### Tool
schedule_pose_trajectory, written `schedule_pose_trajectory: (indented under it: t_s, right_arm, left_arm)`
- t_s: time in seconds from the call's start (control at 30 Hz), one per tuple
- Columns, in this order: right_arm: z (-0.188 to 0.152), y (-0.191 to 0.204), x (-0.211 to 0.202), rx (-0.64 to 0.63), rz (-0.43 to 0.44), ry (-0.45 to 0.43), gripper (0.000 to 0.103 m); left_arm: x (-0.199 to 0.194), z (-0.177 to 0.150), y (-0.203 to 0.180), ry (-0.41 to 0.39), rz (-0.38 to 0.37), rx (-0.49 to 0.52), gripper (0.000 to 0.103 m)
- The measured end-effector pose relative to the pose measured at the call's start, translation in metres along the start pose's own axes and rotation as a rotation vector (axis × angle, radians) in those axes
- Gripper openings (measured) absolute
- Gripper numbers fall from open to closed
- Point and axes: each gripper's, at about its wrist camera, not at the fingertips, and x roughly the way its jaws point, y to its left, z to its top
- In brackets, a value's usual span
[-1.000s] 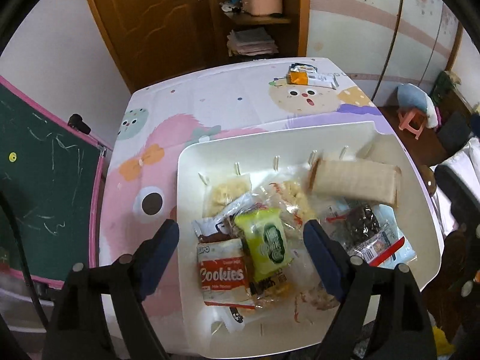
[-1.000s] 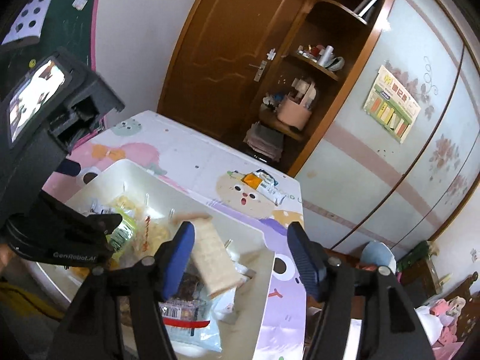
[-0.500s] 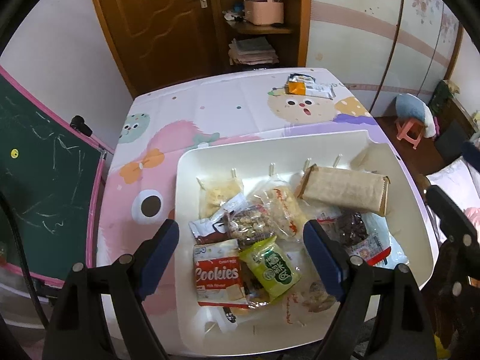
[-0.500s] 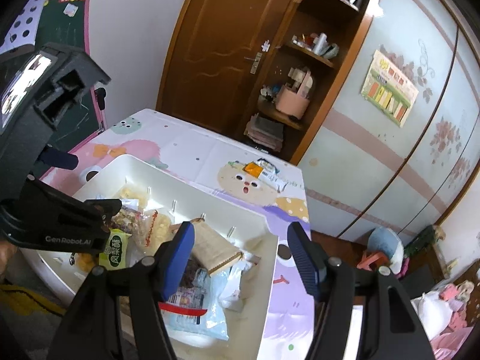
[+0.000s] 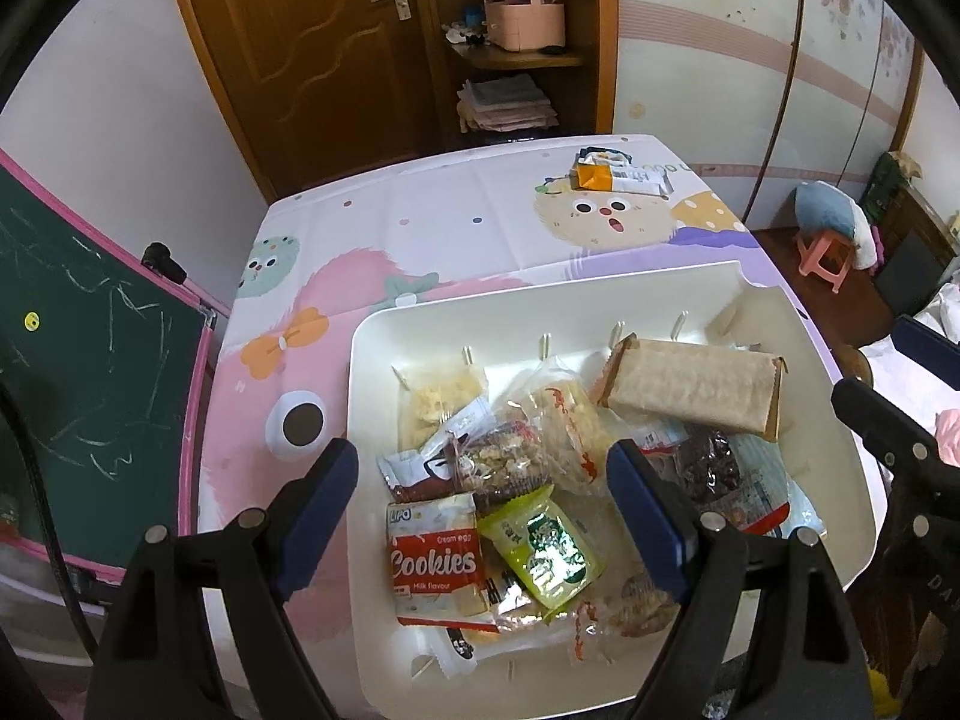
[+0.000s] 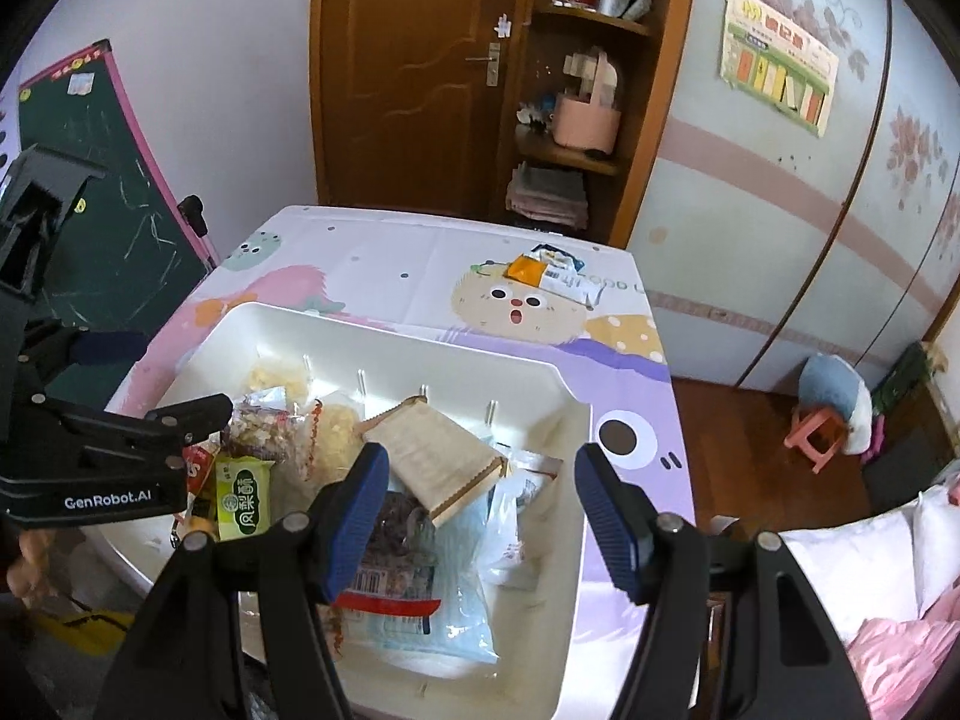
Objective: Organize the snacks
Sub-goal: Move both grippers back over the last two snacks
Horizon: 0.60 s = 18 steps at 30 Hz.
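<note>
Snacks heaped in my white bin (image 5: 384, 354): cookies (image 5: 435, 561), tan packet (image 5: 690, 387) on top. Left gripper (image 5: 483, 495) and right gripper (image 6: 480, 501) both gape wide, empty, above it. Orange pack (image 6: 531, 270) on table, well apart.

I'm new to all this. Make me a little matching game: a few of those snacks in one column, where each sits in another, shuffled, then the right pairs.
Things:
1. red Cookies pack
2. long tan packet
3. orange-and-white snack packs
4. green packet

Places:
A. on the far part of the table, outside the white bin
B. in the bin, just right of the red pack
C. near-left part of the bin
D. on top of the pile, far-right part of the bin

Pairs: 1-C, 2-D, 3-A, 4-B
</note>
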Motion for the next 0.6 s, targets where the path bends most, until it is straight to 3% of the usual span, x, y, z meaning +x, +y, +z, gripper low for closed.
schedule_pose_trajectory:
  t_s: [0.3, 0.47, 0.6]
  right_arm:
    - [0.005, -0.011, 0.009, 0.030, 0.026, 0.013, 0.065]
    - [0.023, -0.030, 0.005, 0.038, 0.027, -0.013, 0.065]
    - [0.058, -0.055, 0.000, 0.042, 0.013, -0.042, 0.065]
  left_arm:
    - [-0.008, 0.017, 0.000, -0.062, 0.028, 0.020, 0.084]
    - [-0.030, 0.050, 0.009, -0.164, 0.068, 0.038, 0.084]
    - [-0.054, 0.092, 0.017, -0.244, 0.072, 0.067, 0.084]
